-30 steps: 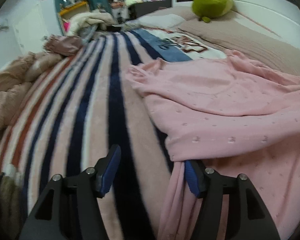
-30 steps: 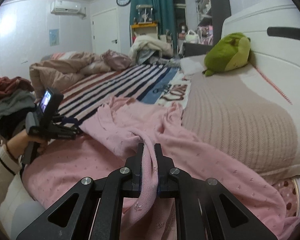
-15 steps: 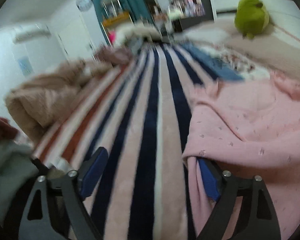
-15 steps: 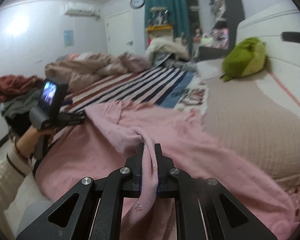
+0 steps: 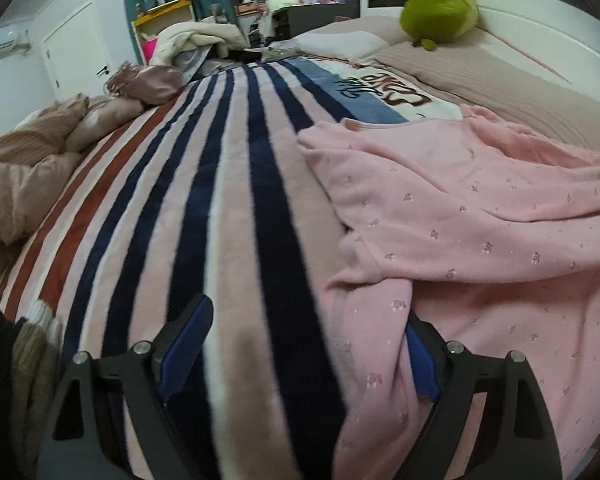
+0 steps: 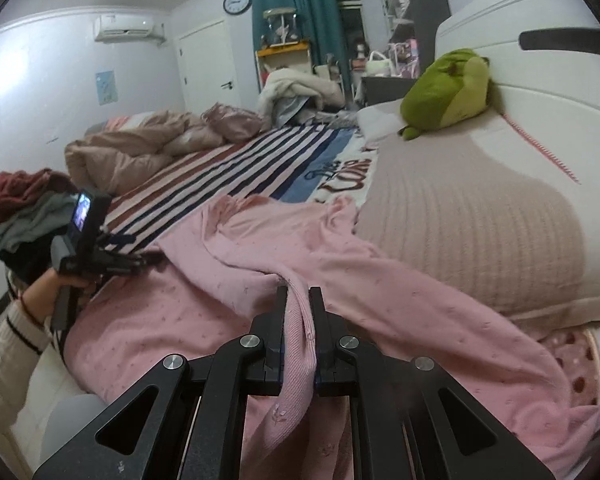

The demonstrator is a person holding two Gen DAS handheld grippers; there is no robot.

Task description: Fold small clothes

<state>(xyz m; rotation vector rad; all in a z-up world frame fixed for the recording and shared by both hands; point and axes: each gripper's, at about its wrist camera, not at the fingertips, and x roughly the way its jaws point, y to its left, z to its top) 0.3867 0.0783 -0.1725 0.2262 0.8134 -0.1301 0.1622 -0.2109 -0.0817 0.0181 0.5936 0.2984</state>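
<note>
Two grippers: the right gripper [image 6: 299,300] pinches the pink garment [image 6: 260,248]; the left gripper [image 5: 306,338], jaws just spread, straddles its edge.

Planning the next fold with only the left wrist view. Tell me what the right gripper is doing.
Observer: The right gripper is shut on a fold of the garment.
Operator: Say how the left gripper looks from that side.
Observer: The left gripper is at the garment's left edge, held in a hand. Its jaws have just been opening and grip nothing.
Operator: Name what lies beyond my left edge.
Observer: A clothes pile, red on top, behind that hand.
</note>
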